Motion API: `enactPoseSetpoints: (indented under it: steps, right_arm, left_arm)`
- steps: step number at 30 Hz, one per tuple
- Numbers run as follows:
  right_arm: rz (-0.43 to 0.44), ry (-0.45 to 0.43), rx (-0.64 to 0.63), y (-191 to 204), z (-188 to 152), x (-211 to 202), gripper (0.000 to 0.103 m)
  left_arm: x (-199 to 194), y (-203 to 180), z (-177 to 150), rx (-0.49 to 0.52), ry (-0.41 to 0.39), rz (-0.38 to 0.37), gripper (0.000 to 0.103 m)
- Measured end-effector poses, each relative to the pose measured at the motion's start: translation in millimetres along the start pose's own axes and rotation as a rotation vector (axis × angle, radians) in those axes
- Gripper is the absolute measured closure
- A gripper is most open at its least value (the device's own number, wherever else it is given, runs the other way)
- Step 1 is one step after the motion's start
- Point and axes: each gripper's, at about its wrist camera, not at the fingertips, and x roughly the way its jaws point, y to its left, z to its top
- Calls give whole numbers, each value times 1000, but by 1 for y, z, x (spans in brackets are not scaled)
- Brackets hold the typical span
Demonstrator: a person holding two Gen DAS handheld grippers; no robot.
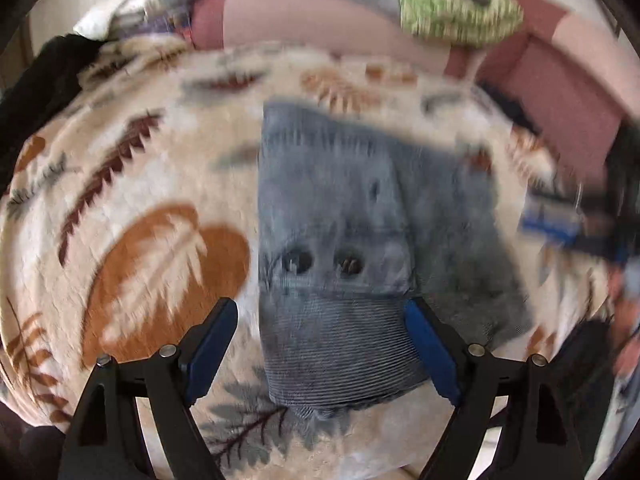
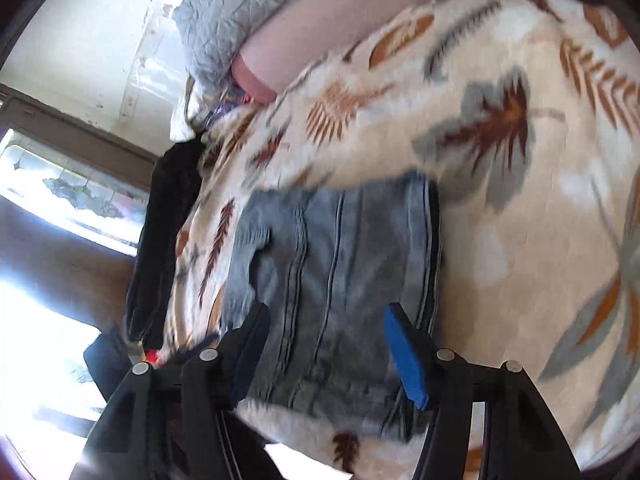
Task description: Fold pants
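Grey-blue denim pants (image 1: 340,200) lie folded into a compact stack on a cream blanket with leaf print (image 1: 140,160). My left gripper (image 1: 320,308) hovers open just above the ribbed waistband end; its left pad is off the cloth and its right pad sits by the fabric's edge without pressing. In the right wrist view the folded pants (image 2: 340,248) show their seams and stacked edges on the blanket (image 2: 500,240). My right gripper (image 2: 326,312) hangs open above the stack's near part, with nothing pinched between the blue pads.
A black garment (image 1: 36,88) lies at the blanket's left edge, also in the right wrist view (image 2: 164,240). Pink bedding (image 1: 300,20), a green patterned cloth (image 1: 452,12) and a grey pillow (image 2: 240,8) lie beyond. A blurred blue-and-black object (image 1: 560,224) is at the right.
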Motion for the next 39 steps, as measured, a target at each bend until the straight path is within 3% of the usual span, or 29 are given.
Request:
enactPoseSetpoints:
  steps: [4, 6, 7, 8, 10, 13, 16, 22, 25, 27, 28, 31, 37, 39]
  right_arm:
    - [-233, -37, -39, -12, 38, 20, 37]
    - [-223, 38, -33, -21, 50, 43, 39]
    - [-200, 76, -16, -26, 53, 55, 45]
    - [-192, 86, -18, -26, 54, 59, 64]
    - [-260, 58, -107, -12, 53, 56, 87]
    - [-442, -27, -375, 26, 36, 43, 88]
    - [-557, 50, -442, 11, 28, 71, 89]
    - [-557, -64, -425, 26, 28, 39, 82]
    - [-447, -126, -393, 47, 31, 21, 76]
    - [-346, -95, -363, 52, 30, 27, 56]
    - [-329, -71, -353, 50, 27, 33, 53]
    - [-433, 124, -333, 18, 14, 90, 51]
    - [-371, -6, -357, 45, 2, 50, 48]
    - [-398, 21, -382, 41, -6, 57, 30]
  left_arm:
    - [3, 6, -2, -38, -12, -19, 16]
    - [5, 6, -1, -28, -16, -11, 16]
    - [5, 5, -1, -26, -18, -11, 16]
    - [3, 4, -4, -26, -20, -13, 16]
    - [2, 3, -7, -36, -19, -18, 13]
    - [6, 6, -10, -50, -20, -38, 10]
    - [10, 7, -9, -60, -7, -45, 8]
    - [7, 1, -9, -16, -22, -4, 8]
    - [8, 1, -8, -30, -16, -8, 8]
    - [9, 1, -8, -34, -17, -8, 8]
    - [8, 1, -8, -36, -17, -7, 8]
    - [8, 1, -8, -42, -17, -7, 8]
    - [8, -1, -7, -29, -20, 3, 8]
    - [9, 0, -8, -41, -18, -2, 8]
